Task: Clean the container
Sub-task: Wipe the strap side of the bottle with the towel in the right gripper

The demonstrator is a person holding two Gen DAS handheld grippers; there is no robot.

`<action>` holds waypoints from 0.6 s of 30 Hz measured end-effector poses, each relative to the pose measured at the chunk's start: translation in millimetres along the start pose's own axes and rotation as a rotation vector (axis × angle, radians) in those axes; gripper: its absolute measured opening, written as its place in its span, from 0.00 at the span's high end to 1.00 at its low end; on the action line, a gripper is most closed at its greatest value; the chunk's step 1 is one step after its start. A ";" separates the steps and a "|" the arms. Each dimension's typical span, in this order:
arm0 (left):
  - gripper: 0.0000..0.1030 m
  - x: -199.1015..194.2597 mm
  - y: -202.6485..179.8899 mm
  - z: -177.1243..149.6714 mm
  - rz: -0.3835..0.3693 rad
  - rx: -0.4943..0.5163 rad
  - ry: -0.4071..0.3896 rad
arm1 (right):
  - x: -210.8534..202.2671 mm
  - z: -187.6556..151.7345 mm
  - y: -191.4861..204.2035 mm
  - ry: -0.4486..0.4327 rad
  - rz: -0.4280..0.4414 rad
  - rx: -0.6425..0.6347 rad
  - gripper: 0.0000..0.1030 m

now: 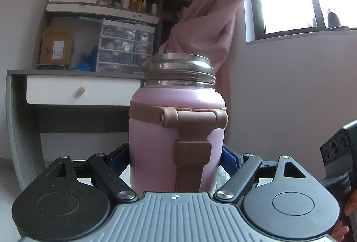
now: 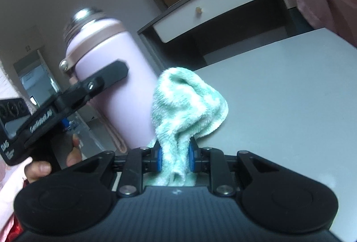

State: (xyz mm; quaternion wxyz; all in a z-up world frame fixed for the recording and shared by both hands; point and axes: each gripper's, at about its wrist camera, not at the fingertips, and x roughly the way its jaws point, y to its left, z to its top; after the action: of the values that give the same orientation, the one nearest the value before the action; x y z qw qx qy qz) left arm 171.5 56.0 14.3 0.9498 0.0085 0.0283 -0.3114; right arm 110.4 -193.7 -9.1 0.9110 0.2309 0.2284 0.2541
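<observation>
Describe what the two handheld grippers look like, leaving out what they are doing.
Both are alike: the left gripper and right gripper have a grey ribbed body, two round black discs at the sides, black link bars with silver screws, and blue pads on the fingers. Seen from the right wrist, the left one has a black handle with white lettering.

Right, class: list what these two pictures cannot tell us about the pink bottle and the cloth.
- Bottle inside: both views look from the side or below its rim.
- Bottle base: left view, hidden by the left gripper; right view, by the cloth.
- Cloth's lower end: right view, hidden behind the right gripper.
</observation>
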 end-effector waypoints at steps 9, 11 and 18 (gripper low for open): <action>0.19 -0.6 2.4 0.0 -0.001 0.006 0.004 | -11.6 22.0 10.0 -0.105 0.079 0.014 0.79; 0.19 -1.3 5.1 0.3 -0.002 -0.005 0.004 | -7.1 20.7 14.0 -0.110 0.072 -0.007 0.79; 0.19 1.5 3.7 -1.0 0.003 0.018 0.017 | 9.9 4.7 0.8 -0.028 0.032 0.007 0.79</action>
State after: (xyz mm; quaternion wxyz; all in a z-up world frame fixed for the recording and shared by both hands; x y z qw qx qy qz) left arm 174.8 58.1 13.2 0.9499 0.0196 0.0337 -0.3100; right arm 120.1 -188.9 -8.0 0.9091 0.2414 0.2126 0.2646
